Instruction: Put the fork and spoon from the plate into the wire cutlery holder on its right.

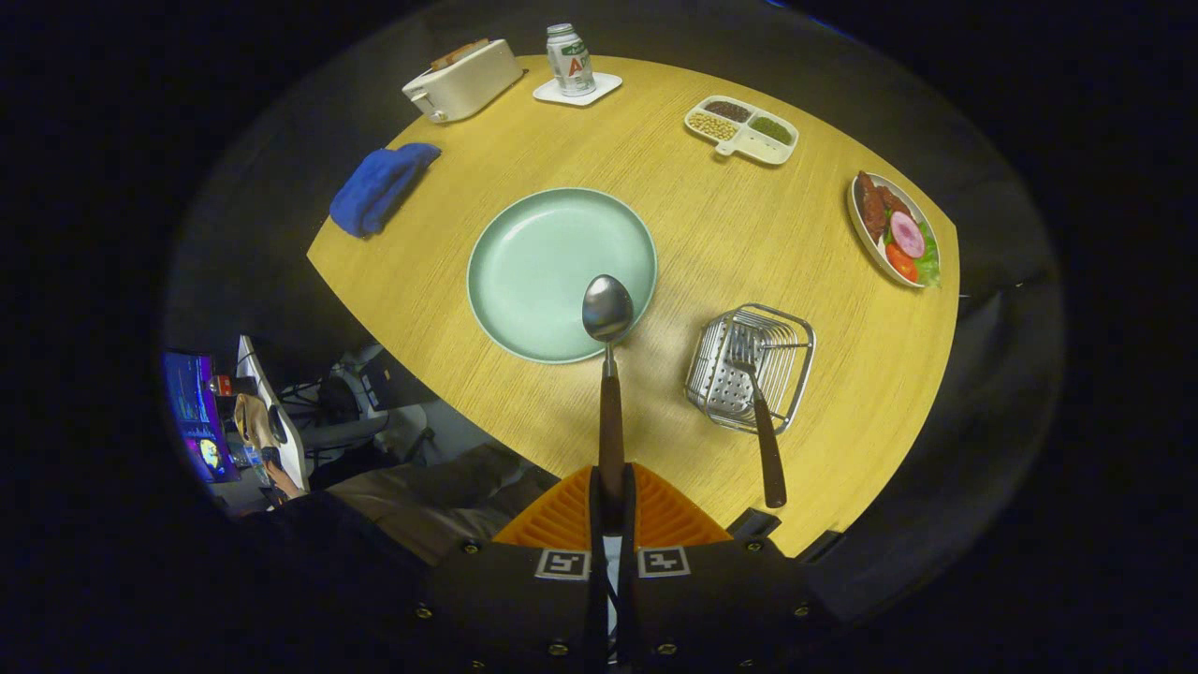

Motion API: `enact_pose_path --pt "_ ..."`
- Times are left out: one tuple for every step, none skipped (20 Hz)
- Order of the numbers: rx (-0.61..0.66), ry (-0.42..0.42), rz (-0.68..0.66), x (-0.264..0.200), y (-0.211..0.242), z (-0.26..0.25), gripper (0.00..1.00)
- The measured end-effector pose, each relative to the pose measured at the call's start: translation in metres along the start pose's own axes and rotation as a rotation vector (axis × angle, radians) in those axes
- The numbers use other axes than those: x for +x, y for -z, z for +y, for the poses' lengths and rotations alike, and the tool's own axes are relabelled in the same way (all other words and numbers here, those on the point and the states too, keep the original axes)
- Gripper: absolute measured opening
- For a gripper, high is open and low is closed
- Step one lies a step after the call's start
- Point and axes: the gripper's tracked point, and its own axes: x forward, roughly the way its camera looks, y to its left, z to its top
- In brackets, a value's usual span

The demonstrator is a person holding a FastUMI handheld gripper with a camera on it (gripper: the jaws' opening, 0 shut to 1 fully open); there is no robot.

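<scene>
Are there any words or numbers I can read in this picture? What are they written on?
Can: its label has print, but it is too blurred to read.
Screen: too small to read.
Square markers on the gripper: black-and-white patterns, no words.
Spoon, with the jaws shut on its handle: no writing that I can see.
</scene>
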Motion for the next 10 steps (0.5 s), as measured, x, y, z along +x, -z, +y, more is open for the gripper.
enact_pose_path --pt "0.009 0.001 -0.001 -0.003 0.003 -0.004 0.04" --pt "0.02 0.003 -0.004 -0.006 0.006 -0.009 0.04" --pt "0.03 0.007 -0.006 -0.009 0.008 -0.013 0.04" --pt "0.039 0.011 -0.009 -0.012 0.01 -0.017 0.04" --pt "0.05 0.013 -0.015 -0.015 0.012 -0.021 0.04" --pt "0.06 0.012 -0.019 -0.018 0.014 -0.024 0.04" --pt "0.066 0.01 -0.019 -0.02 0.016 -0.027 0.04" --pt "0.072 0.01 -0.02 -0.023 0.018 -0.031 0.04" --pt "0.078 0.016 -0.022 -0.026 0.019 -0.035 0.04" --pt "0.086 0.022 -0.024 -0.029 0.02 -0.04 0.04"
